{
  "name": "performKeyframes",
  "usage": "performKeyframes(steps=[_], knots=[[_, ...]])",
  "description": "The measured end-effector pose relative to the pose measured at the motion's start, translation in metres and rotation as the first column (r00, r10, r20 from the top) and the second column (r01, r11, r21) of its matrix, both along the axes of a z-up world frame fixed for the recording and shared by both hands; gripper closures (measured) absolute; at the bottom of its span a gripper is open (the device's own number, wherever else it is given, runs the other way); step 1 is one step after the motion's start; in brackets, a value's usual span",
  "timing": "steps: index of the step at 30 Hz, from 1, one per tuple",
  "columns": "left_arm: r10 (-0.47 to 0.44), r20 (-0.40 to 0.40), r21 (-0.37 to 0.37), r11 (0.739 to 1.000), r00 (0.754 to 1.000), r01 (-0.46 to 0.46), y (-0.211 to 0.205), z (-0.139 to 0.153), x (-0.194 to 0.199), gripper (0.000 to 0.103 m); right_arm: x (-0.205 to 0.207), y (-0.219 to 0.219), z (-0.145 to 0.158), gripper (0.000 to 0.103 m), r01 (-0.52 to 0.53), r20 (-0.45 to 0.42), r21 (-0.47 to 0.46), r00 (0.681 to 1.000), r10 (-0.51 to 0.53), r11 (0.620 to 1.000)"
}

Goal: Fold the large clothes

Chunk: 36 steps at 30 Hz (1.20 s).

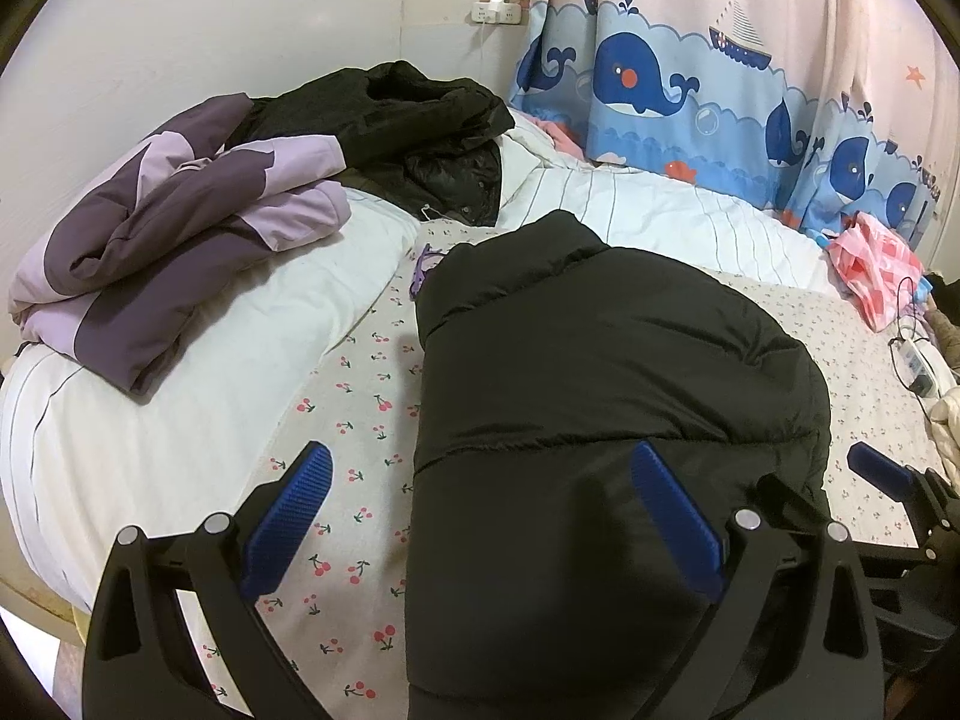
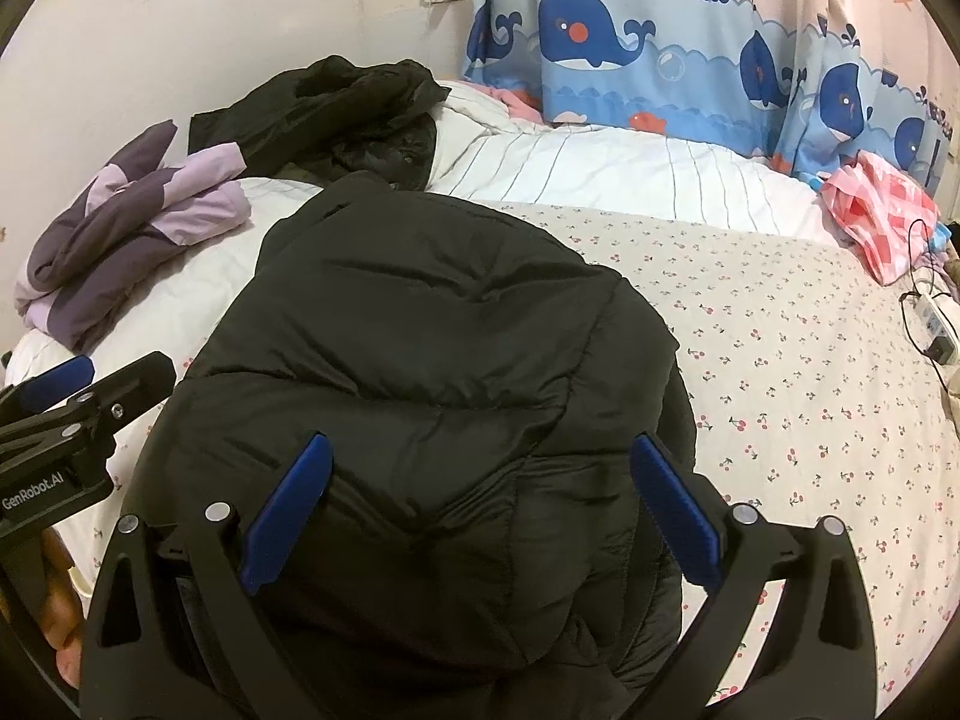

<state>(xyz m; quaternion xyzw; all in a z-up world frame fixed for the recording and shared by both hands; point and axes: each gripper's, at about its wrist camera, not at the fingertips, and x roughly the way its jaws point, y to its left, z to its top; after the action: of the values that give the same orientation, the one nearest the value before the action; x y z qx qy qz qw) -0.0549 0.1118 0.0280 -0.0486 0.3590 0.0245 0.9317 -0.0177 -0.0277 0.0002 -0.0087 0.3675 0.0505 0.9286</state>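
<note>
Both grippers, left (image 1: pixel 480 516) and right (image 2: pixel 480 510), hang wide open over the near end of the black puffer (image 2: pixel 432 372), gripping nothing. It lies lengthwise on the cherry-print sheet (image 2: pixel 780 360), apparently folded into a narrow slab, so the spread jaws probably mean a release or a fresh reach (I can't tell which). No containers show; a folded purple jacket (image 1: pixel 168 252) and another black coat (image 1: pixel 408 120) rest on the duvet (image 1: pixel 660 210) behind.
</note>
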Motion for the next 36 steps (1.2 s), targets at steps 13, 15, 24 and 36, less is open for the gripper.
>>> performKeyframes(steps=[13,15,24,36], knots=[[0.001,-0.001,0.001,1.0,1.0,-0.001,-0.0002,-0.0003,0.0006,0.007,0.0005,0.0018,-0.0013,0.007,-0.002,-0.005,-0.005,1.0,0.002,1.0],[0.0,-0.001,0.002,1.0,1.0,0.0,-0.0001,-0.0004,0.0007,0.007,0.0006,0.0022,-0.0016,0.007,-0.002,-0.007,-0.005,1.0,0.002,1.0],[0.001,-0.002,0.003,1.0,1.0,-0.001,0.0013,-0.0031,0.0017,0.007,0.0019,0.0048,-0.0051,0.007,-0.004,-0.015,-0.005,1.0,0.004,1.0],[-0.009,-0.017,0.008,1.0,1.0,0.01,-0.0031,-0.0066,0.0036,0.007,0.0023,0.0057,-0.0058,0.007,-0.003,-0.017,-0.001,1.0,0.003,1.0]])
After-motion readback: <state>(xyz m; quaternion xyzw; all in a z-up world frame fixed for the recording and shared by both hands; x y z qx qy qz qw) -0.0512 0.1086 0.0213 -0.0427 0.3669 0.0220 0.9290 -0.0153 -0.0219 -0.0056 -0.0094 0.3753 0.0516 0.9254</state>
